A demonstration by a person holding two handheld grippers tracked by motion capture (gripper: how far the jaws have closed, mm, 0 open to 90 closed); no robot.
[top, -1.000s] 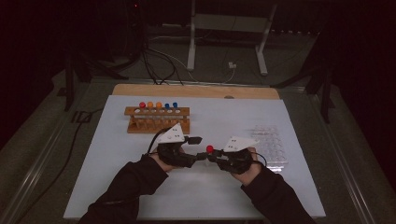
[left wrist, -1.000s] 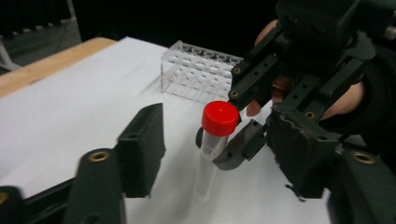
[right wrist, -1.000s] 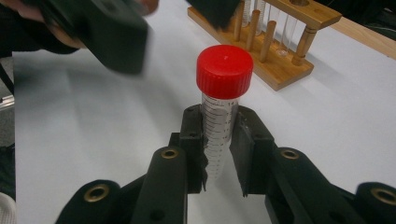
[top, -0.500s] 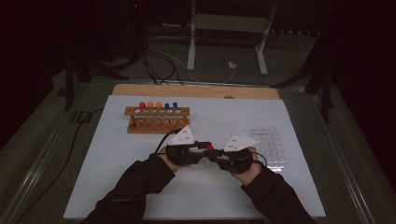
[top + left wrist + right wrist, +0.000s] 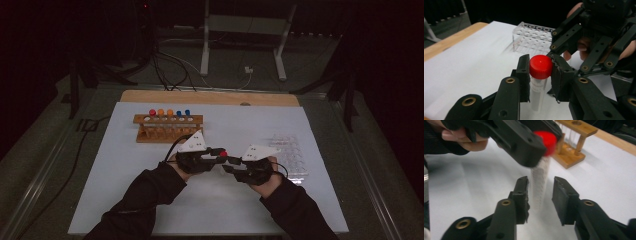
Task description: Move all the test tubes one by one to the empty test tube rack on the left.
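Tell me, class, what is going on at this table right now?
A person works with a gripper in each hand over a white table. The left gripper is shut on the red cap of a clear tube, held upright. The right gripper has just been opening; its jaws stand apart on either side of the tube's body. Behind stand a wooden rack of capped tubes and a clear plastic tray.

The tube's (image 5: 539,183) body is motion-blurred in the right gripper view, its cap (image 5: 548,142) half hidden behind the left tool (image 5: 524,145); its label (image 5: 536,86) is too small to read
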